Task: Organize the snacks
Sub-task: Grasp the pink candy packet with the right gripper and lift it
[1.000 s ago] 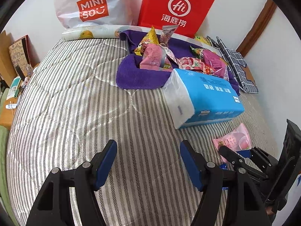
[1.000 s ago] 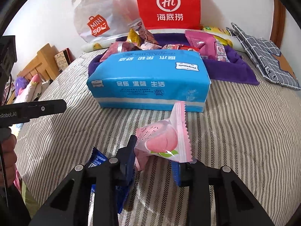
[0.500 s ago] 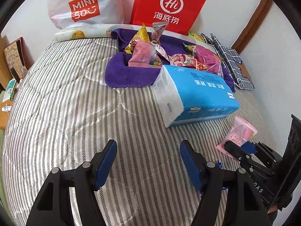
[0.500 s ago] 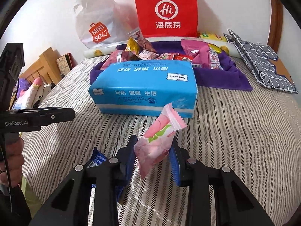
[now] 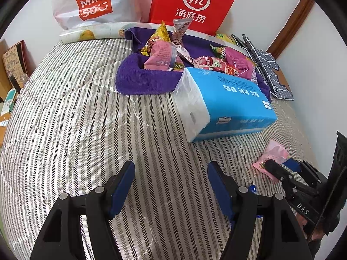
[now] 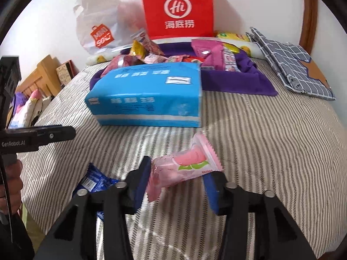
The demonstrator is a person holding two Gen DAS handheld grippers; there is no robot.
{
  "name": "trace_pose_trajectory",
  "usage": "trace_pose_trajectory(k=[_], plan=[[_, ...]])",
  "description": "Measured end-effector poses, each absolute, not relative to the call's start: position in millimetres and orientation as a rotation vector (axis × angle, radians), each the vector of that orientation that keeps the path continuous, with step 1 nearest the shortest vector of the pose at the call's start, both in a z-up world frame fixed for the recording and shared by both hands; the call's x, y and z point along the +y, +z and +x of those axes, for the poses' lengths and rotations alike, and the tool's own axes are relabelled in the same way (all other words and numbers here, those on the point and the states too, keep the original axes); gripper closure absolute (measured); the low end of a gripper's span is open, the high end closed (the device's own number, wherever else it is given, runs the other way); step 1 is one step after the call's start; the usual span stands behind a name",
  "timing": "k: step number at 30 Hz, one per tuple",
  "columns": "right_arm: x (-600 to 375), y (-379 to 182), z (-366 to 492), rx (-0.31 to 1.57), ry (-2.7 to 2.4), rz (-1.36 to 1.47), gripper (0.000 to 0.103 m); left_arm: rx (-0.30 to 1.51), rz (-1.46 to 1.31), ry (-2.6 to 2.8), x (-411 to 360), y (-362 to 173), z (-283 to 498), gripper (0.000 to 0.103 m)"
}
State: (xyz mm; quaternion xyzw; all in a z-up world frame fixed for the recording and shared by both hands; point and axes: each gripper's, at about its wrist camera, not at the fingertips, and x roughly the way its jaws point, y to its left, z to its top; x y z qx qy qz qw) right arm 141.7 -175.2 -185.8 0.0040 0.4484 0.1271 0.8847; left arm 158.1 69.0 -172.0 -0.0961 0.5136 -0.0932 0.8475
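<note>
Peach-candy packet (image 6: 184, 169) lies crosswise between the right gripper's (image 6: 176, 184) jaws, which have just been opening and no longer clamp it, near the blue tissue pack (image 6: 147, 95). Left gripper (image 5: 171, 186) hangs spread and empty, farther left.

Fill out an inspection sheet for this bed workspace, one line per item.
Surface: striped quilt, wrinkled.
Job's things: pink peach snack between the right gripper's fingers; snack pile on purple towel; blue wrapper on quilt.
Clutter: blue tissue pack, red bag, white bag, checked cloth.
Grippers: left gripper open, empty; right gripper just opened, releasing snack.
Cables: nothing seen.
Surroundings: white wall, wooden trim.
</note>
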Motion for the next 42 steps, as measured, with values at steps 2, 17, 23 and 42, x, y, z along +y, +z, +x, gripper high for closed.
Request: trace_pose_trajectory(k=[2,17,23,42], plan=[[-179,-186,145,0.942,0.258,0.031,0.048,1.081,-0.203,-0.198,69,-172,158,0.036],[-159,-196,155,0.945,0.266,0.012,0.053,1.102,-0.204,-0.178,75,-182,157,0.036],[-157,-195,158,0.947,0.261,-0.001,0.069,1.095,-0.186,-0.174,72,-182,156,0.034],[-170,-195,171,0.949,0.230,0.079,0.066,1.073,-0.151,-0.175,68,-181,155,0.032]])
